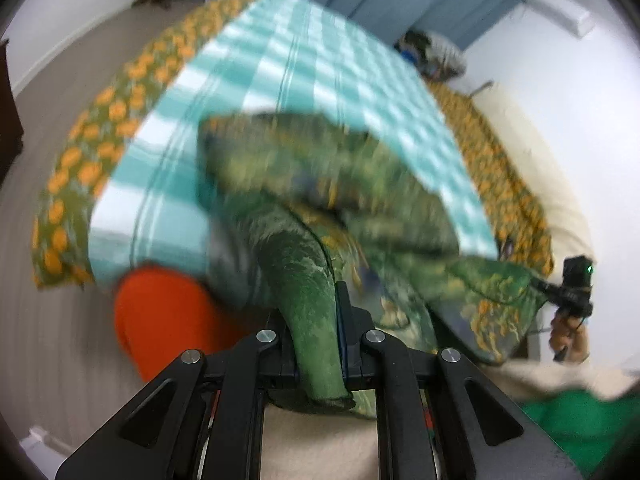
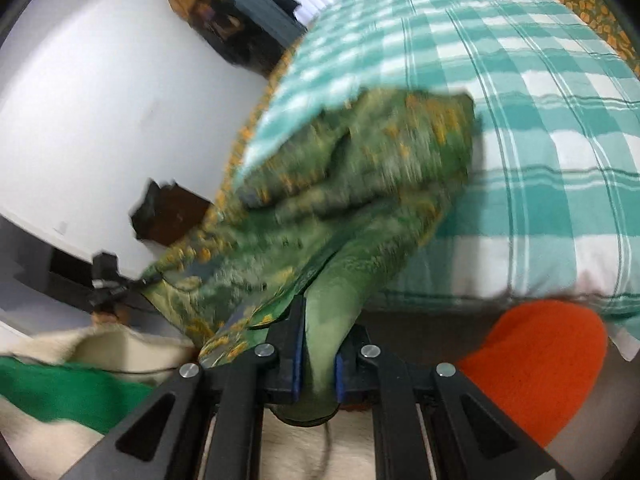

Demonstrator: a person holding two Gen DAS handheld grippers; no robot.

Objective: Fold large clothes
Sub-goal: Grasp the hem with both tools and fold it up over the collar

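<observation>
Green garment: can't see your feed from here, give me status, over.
Left gripper and right gripper both shut on green garment. Garment lifted, hanging bunched over checked bedcover. Nothing in the way.

Bed (image 1: 532, 204) carries an olive-green sheet printed with orange flowers (image 1: 100, 128), visible along both long edges. A teal-and-white checked cotton cloth (image 2: 520, 120) lies spread flat directly over it, covering most of the top. A green patterned garment (image 1: 320, 184) rests partly on the checked cloth, partly lifted off it.
</observation>
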